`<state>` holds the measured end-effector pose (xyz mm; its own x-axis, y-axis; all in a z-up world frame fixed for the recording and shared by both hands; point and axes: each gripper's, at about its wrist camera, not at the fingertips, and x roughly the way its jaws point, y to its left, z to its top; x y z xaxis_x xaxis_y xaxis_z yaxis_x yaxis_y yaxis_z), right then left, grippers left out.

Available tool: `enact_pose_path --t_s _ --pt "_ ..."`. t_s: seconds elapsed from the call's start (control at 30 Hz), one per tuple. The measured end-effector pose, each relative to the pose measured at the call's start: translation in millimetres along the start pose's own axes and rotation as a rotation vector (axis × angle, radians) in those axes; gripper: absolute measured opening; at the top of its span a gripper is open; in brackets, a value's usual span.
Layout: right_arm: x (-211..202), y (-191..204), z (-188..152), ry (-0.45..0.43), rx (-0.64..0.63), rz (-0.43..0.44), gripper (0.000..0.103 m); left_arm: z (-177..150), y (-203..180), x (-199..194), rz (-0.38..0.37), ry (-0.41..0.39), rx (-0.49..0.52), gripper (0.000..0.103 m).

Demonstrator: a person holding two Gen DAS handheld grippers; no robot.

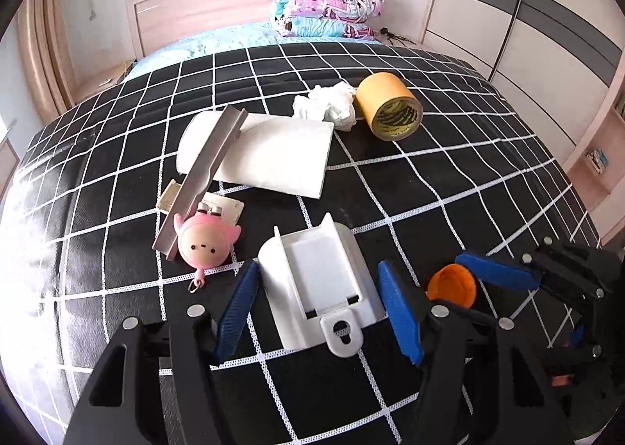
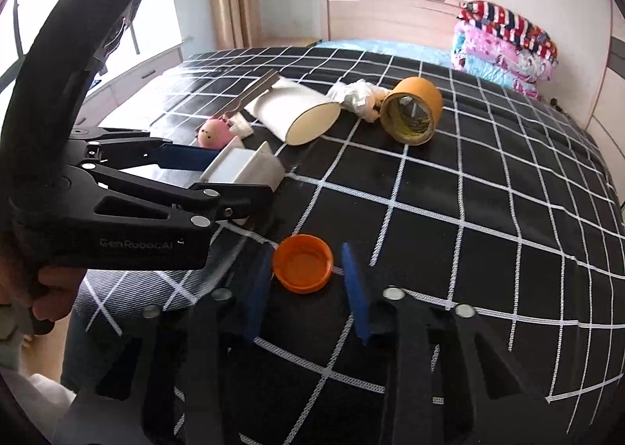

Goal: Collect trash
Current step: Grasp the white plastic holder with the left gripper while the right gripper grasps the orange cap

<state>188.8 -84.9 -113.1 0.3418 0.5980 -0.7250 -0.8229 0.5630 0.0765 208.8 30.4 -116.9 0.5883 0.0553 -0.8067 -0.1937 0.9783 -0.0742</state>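
On the black checked bed cover lie a white plastic holder (image 1: 320,285), an orange cap (image 1: 453,285), a crumpled white tissue (image 1: 328,105), a yellow tape roll (image 1: 390,105), a white paper tube (image 1: 265,152), a grey metal strip (image 1: 203,175) and a pink toy (image 1: 203,242). My left gripper (image 1: 320,304) is open, its blue pads on either side of the white holder (image 2: 242,167). My right gripper (image 2: 308,281) is open around the orange cap (image 2: 302,263), pads close beside it. The tissue (image 2: 359,97) lies beside the tape roll (image 2: 412,111).
A small beige card (image 1: 218,210) lies under the toy. Folded quilts (image 1: 328,3) are stacked at the headboard. A wardrobe (image 1: 527,15) stands to the right of the bed, a window (image 2: 58,15) and curtain to the left.
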Motion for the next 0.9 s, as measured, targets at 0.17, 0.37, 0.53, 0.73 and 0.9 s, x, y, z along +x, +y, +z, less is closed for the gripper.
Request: enact_pose_path --t_s 0.17,0.37,0.53,0.73,0.9 --pt "-0.4 -0.8 -1.3 -0.011 0.001 -0.001 0.030 -1.1 1.0 0.0 0.013 -0.017 -0.003 0.059" --pt "-5.3 -0.1 -1.3 -0.019 0.009 0.012 0.030 -5.5 3.8 -11.1 0.019 -0.035 -0.004 0.058" --pt "-14.2 4.5 -2.4 -0.023 0.005 0.024 0.030 -13.9 2.5 -33.1 0.005 -0.060 0.005 0.058" --pt "-32.0 12.6 -4.6 -0.033 -0.020 0.034 0.030 -32.6 -2.0 -61.2 -0.010 -0.082 0.028 0.058" --pt "-44.0 18.3 -12.0 -0.034 -0.020 0.040 0.030 -49.3 -7.1 -77.4 -0.019 -0.084 0.057 0.058"
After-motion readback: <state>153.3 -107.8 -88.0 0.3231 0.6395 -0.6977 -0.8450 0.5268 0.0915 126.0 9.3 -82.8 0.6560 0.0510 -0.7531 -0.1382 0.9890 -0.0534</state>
